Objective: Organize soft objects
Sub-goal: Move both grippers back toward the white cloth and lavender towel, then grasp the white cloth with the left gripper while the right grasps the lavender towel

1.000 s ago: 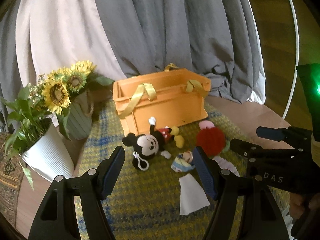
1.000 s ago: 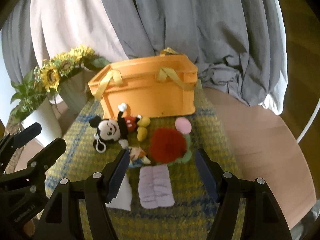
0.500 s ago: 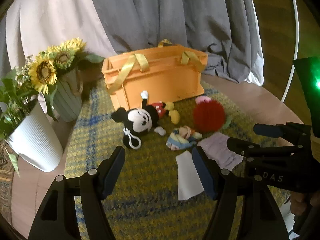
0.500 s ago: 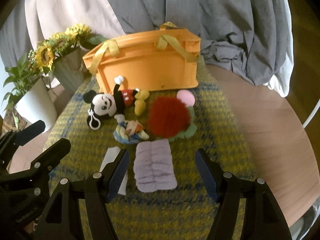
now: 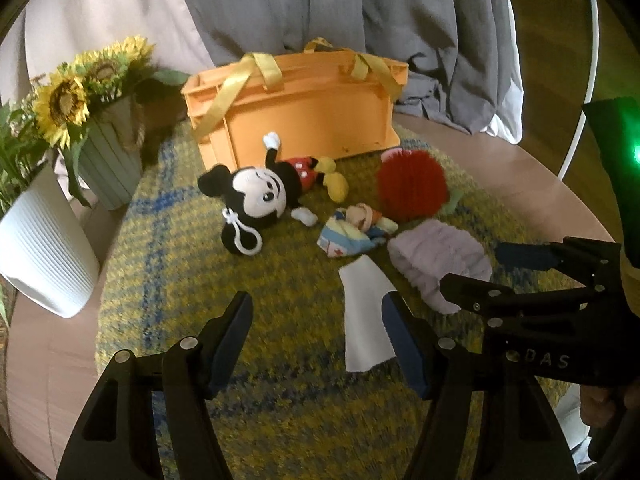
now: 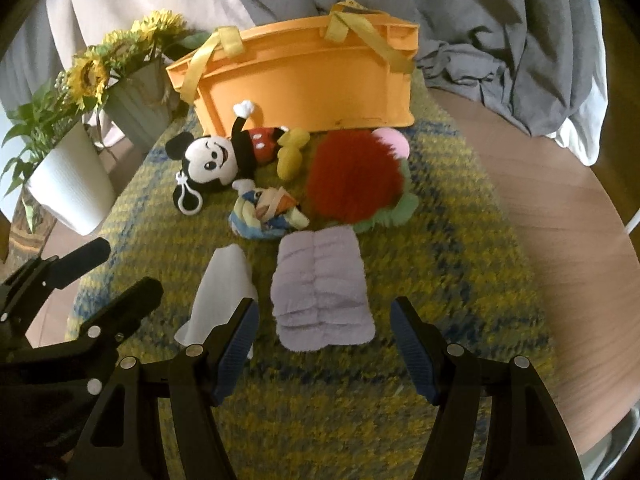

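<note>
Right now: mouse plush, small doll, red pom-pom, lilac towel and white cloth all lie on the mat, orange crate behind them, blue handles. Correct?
Not quite: the orange crate's handles are yellow, not blue, as the right wrist view shows. The rest holds.

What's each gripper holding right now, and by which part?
Nothing. The left gripper and the right gripper are both open and empty, above the white cloth and the lilac towel.
</note>
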The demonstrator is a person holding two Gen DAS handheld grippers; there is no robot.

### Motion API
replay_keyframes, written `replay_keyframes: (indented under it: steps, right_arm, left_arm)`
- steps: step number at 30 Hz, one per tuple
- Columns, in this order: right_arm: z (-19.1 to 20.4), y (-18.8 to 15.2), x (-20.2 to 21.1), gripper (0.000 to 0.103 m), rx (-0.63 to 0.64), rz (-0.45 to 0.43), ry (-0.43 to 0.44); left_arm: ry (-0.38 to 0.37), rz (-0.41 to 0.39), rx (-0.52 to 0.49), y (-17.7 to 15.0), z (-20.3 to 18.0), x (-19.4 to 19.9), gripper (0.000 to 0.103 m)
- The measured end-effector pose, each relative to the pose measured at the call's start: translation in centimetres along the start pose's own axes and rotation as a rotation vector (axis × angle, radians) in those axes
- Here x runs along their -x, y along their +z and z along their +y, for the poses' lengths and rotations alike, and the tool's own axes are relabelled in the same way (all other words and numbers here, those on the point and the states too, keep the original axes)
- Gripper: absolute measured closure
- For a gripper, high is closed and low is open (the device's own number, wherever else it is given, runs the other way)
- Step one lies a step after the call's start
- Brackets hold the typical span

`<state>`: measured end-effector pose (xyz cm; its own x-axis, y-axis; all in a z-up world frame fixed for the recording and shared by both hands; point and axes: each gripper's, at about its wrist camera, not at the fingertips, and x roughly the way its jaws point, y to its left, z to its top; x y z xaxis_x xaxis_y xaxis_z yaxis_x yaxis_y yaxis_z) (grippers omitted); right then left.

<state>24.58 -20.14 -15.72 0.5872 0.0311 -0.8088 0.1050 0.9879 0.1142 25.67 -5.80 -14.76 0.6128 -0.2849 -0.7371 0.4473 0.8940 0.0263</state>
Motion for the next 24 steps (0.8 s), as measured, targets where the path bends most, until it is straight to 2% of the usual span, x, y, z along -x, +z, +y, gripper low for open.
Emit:
replay_keyframes:
  steps: [15,24]
  right_arm:
    - [-0.9,-0.4,-1.9,0.034,0.009,0.037,-0.023]
    - [-1.9,-0.3,-2.6,0.034,-0.047,0.051,-0.002]
  left_arm:
    - [-0.049,0.06,0.019,-0.9,-0.7,-3.6,0.046]
    - [-0.099,0.094,0.068,-0.6,-0.9,-5.2,0.062]
